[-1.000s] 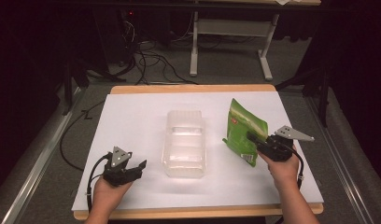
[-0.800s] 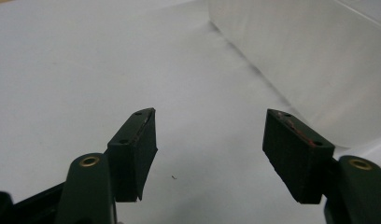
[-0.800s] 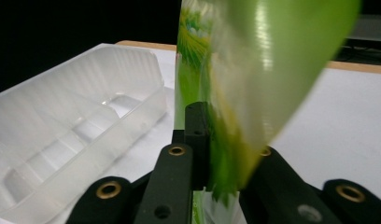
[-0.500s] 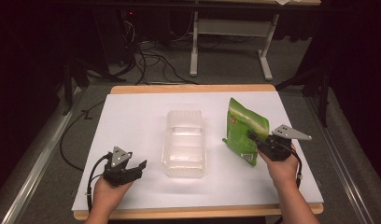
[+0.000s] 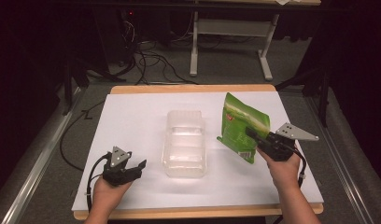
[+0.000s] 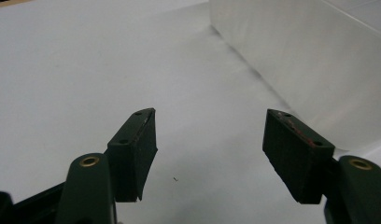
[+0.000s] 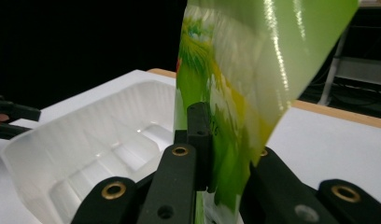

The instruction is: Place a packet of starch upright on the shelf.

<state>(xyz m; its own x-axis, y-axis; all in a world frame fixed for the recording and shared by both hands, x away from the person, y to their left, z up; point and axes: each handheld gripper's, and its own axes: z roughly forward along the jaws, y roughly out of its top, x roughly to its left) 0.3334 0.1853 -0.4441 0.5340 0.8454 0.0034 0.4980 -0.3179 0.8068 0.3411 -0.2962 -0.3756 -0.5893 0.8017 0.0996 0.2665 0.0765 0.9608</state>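
Pinching the green bag (image 7: pixel 235 116) between pressed jaws of the right gripper (image 5: pixel 263 142), upright, just beside the clear tray (image 5: pixel 184 142). Probably best to carry it over the tray slowly, without squeezing harder. Left gripper (image 6: pixel 209 154) spread, empty, resting near the tray wall.

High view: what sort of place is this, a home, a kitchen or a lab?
Most likely a lab or recording workspace: a white-covered table with a wooden edge, loose cables on grey carpet beyond it, and a metal desk frame against a dark surround. Nothing domestic is in sight.
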